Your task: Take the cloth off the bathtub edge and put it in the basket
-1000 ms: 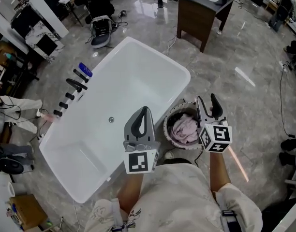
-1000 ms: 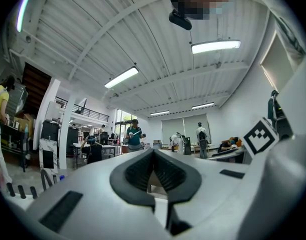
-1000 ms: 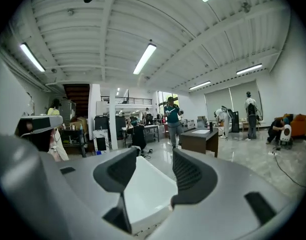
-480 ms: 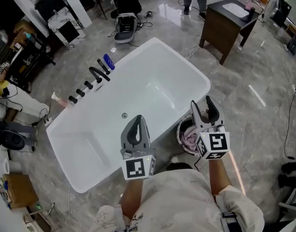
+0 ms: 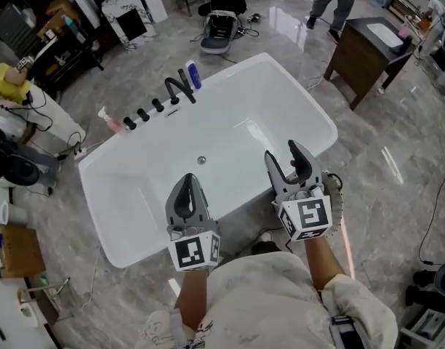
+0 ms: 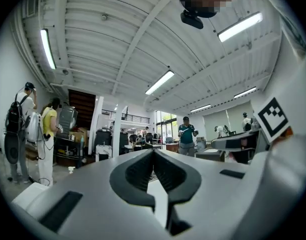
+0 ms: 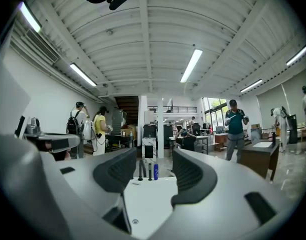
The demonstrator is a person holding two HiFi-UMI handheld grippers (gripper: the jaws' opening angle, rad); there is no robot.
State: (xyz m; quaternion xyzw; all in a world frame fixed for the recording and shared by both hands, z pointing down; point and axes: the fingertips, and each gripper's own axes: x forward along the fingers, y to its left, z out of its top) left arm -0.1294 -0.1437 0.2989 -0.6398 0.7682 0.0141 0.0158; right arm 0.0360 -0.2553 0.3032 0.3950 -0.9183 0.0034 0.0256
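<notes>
Left gripper [image 5: 187, 179]: jaws together, nothing pinched. It is held level over the near rim of the tub [image 5: 230, 122]. In its own view [image 6: 153, 154] the pads meet along one seam, with only the room beyond.

Right gripper [image 5: 281, 150]: jaws apart, empty. It is also level, beside the left gripper and a little ahead of it, over the tub's near right corner. In its own view [image 7: 154, 164] the gap frames white tub [image 7: 148, 194]. The black taps [image 7: 141, 170] and a blue bottle [image 7: 156, 171] stand on the far rim, straight ahead between the pads.

Basket [image 5: 339, 202]: on the floor just outside the tub, directly under and behind the right gripper. Only a sliver of its rim shows past the marker cube.

Cloth: not visible in any view. The right gripper and its cube cover the basket's inside, so I cannot tell whether it lies there.

Head view: taps [image 5: 180, 87] and bottle [image 5: 194, 75] sit on the rim well ahead of both grippers. A dark cabinet [image 5: 368, 46] stands far ahead and right of the right gripper.
</notes>
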